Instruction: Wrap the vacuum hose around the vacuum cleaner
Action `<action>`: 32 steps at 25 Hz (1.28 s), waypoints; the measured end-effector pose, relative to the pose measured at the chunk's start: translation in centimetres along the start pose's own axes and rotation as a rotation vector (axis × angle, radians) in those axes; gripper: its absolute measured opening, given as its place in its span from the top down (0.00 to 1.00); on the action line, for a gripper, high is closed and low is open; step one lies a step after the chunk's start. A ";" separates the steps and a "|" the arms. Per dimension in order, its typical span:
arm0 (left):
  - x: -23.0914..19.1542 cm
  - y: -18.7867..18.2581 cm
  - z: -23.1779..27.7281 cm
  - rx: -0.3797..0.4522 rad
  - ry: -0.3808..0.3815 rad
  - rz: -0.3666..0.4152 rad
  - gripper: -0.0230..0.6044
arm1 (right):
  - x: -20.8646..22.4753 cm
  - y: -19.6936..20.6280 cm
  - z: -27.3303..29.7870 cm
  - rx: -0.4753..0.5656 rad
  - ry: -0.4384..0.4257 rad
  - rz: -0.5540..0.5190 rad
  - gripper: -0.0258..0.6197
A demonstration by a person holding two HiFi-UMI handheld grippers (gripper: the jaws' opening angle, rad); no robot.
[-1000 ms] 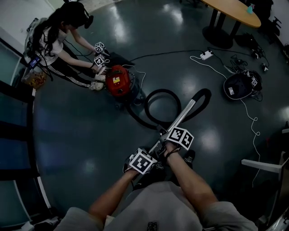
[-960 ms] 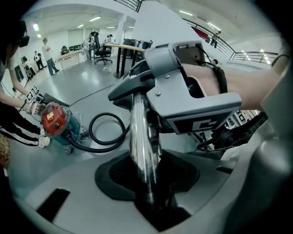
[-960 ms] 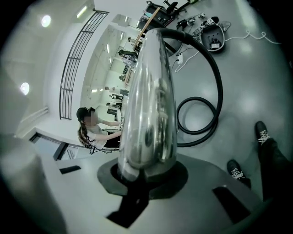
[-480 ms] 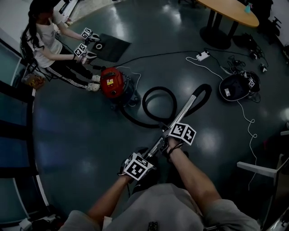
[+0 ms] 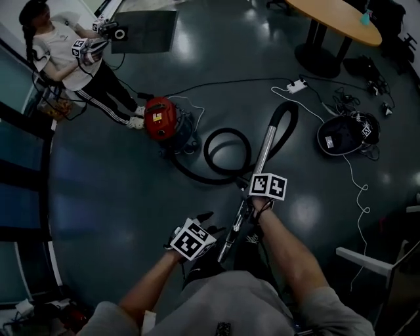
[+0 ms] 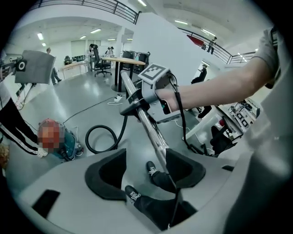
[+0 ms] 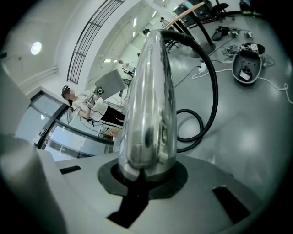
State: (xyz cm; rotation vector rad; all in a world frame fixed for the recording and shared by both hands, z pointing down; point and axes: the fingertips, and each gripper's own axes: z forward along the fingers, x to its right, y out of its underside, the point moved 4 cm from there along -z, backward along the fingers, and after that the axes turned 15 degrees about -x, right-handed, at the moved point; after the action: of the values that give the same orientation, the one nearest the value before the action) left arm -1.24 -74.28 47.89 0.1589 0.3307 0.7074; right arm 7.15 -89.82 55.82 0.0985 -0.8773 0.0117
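The red vacuum cleaner [image 5: 159, 118] stands on the dark floor. Its black hose [image 5: 226, 154] lies in a loop beside it and rises to a shiny metal wand [image 5: 266, 144]. My right gripper [image 5: 256, 178] is shut on that wand, which fills the right gripper view as a chrome tube [image 7: 151, 100]. My left gripper [image 5: 205, 223] hangs to the left of the wand's lower end, and its jaws have just been opening. In the left gripper view the jaws stand wide around my shoes, and the wand [image 6: 151, 132] runs down past the right pad [image 6: 183, 167].
Another person [image 5: 65, 52] stands at the upper left holding a grey mat [image 5: 141, 29] with two grippers. A power strip [image 5: 296, 84] and white cable lie beyond the wand. A black bag [image 5: 348, 134] sits at the right, a wooden table [image 5: 341, 20] behind it.
My left gripper has opened and drawn off the wand to the left. The right gripper has swung the wand more upright in the picture. The other person has moved away, lifting the mat.
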 end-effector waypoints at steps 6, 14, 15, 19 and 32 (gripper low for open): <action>-1.2 -3.0 -0.4 0.043 -0.068 -0.018 0.55 | -1.7 -1.2 0.5 -0.080 -0.001 -0.201 0.88; -4.4 -4.7 0.7 0.003 -0.120 0.027 0.55 | 0.3 -0.7 1.7 -0.278 0.166 -0.540 0.88; -5.4 -5.4 0.6 0.009 -0.133 0.041 0.55 | 0.5 -0.8 2.0 -0.304 0.187 -0.580 0.88; -9.2 -8.5 0.4 0.039 -0.170 0.105 0.55 | 0.8 -1.4 2.9 -0.383 0.250 -0.698 0.88; -22.0 -17.3 2.0 0.027 -0.273 0.326 0.55 | 3.8 -5.1 6.5 -0.614 0.402 -0.910 0.88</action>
State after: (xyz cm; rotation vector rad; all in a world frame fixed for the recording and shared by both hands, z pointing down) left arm -5.63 -101.80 50.77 0.3366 0.0517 0.9908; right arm 4.85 -95.58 62.41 -0.0864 -0.3441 -1.0481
